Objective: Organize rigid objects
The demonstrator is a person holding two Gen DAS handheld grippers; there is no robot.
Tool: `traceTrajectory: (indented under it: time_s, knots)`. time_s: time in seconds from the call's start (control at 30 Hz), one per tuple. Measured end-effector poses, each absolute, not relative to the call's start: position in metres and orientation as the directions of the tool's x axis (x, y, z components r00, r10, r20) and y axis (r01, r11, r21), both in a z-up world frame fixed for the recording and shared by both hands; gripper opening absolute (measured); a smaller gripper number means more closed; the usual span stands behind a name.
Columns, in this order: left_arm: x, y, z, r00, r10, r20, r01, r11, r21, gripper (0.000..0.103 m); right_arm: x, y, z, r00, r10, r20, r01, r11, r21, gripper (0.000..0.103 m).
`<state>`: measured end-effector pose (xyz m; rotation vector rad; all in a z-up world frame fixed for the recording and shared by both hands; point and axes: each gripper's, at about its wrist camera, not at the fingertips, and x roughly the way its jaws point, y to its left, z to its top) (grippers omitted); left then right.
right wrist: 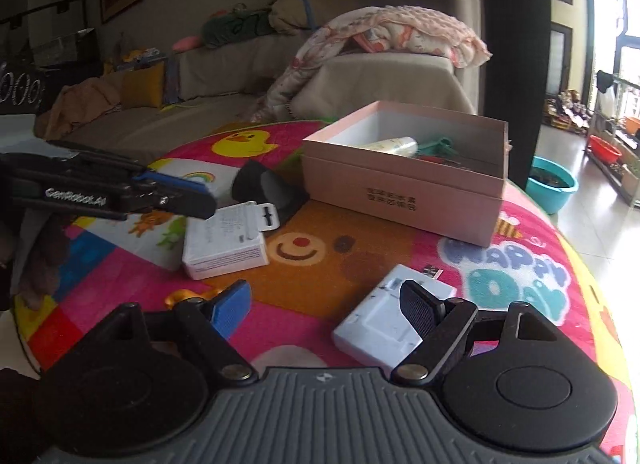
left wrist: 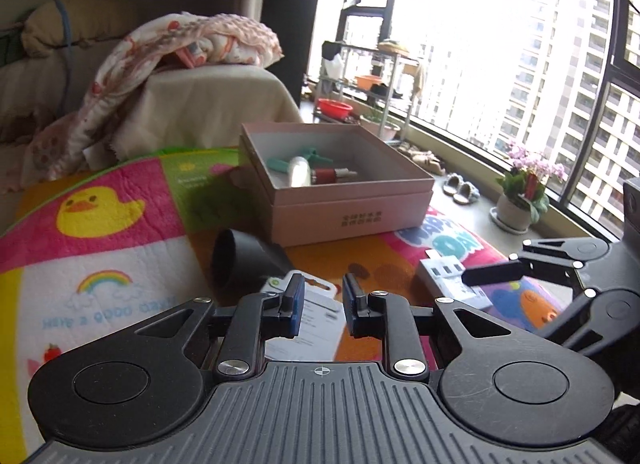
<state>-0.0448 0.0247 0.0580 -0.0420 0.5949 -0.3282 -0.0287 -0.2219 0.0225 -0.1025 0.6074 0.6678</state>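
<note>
A pink open box [left wrist: 348,209] [right wrist: 404,191] sits on a colourful play mat and holds a white tube [left wrist: 299,171], teal clips [left wrist: 310,153] and a red item [left wrist: 330,175]. A black cone-shaped part [left wrist: 244,258] [right wrist: 266,187] lies in front of it. A white hang-tab package [left wrist: 308,320] [right wrist: 226,240] lies under my left gripper [left wrist: 322,306], which is open and empty. A white flat box [right wrist: 390,324] [left wrist: 452,278] lies by my right gripper [right wrist: 326,306], open and empty, its right finger over the box.
The play mat [left wrist: 100,264] covers a round table. A sofa with a pink blanket [right wrist: 400,35] stands behind. A potted plant [left wrist: 520,195], slippers and basins are on the floor by the window.
</note>
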Motion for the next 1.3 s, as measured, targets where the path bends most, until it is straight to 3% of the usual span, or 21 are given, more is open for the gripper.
traceTrajectory:
  time_s: [0.17,0.27,0.37,0.5,0.57,0.67,0.73,0.8,0.93,1.07,1.3]
  knots:
    - [-0.038,0.040,0.055,0.795,-0.248,-0.553,0.202,0.969,-0.144,0.024,-0.029,-0.182,0.017,0.431,0.682,-0.592,-0.732,0.647,0.213,0.080]
    - [-0.039,0.038,0.052,0.780,-0.256,-0.571,0.223,0.966,-0.128,0.024,-0.038,-0.161,0.009,0.428,0.638,-0.640,-0.771,0.627,0.109,0.047]
    - [-0.039,0.030,0.044,0.754,-0.269,-0.599,0.264,0.959,-0.098,0.024,-0.043,-0.164,0.008,0.455,0.610,-0.649,-0.774,0.631,0.052,0.036]
    - [-0.037,0.013,0.031,0.724,-0.287,-0.628,0.313,0.947,-0.072,0.025,-0.030,-0.178,0.007,0.582,0.494,-0.646,-0.682,0.729,-0.057,0.036]
    - [-0.038,0.004,0.027,0.728,-0.286,-0.623,0.336,0.941,-0.040,0.027,-0.020,-0.187,0.006,0.608,0.463,-0.645,-0.636,0.770,-0.046,0.036]
    - [-0.041,-0.006,0.025,0.721,-0.294,-0.627,0.367,0.930,-0.014,0.044,-0.012,-0.196,0.005,0.618,0.453,-0.642,-0.607,0.794,-0.024,0.038]
    - [-0.043,-0.010,0.024,0.711,-0.315,-0.628,0.394,0.919,-0.016,0.058,-0.007,-0.200,0.001,0.627,0.432,-0.648,-0.584,0.812,-0.023,0.044]
    - [-0.043,-0.015,0.023,0.704,-0.320,-0.634,0.420,0.908,0.008,0.064,-0.003,-0.204,-0.003,0.632,0.426,-0.647,-0.561,0.828,-0.004,0.054]
    - [-0.043,-0.015,0.030,0.711,-0.334,-0.619,0.449,0.893,0.033,0.064,-0.003,-0.207,-0.006,0.644,0.425,-0.636,-0.549,0.836,0.004,0.057]
    - [-0.035,-0.009,0.035,0.781,-0.214,-0.587,0.379,0.909,0.173,0.062,-0.004,-0.206,-0.007,0.661,0.407,-0.630,-0.530,0.848,-0.008,0.064]
    - [0.005,0.050,0.029,0.716,-0.322,-0.620,0.253,0.947,-0.200,0.061,-0.004,-0.207,-0.008,0.664,0.404,-0.629,-0.520,0.854,-0.001,0.069]
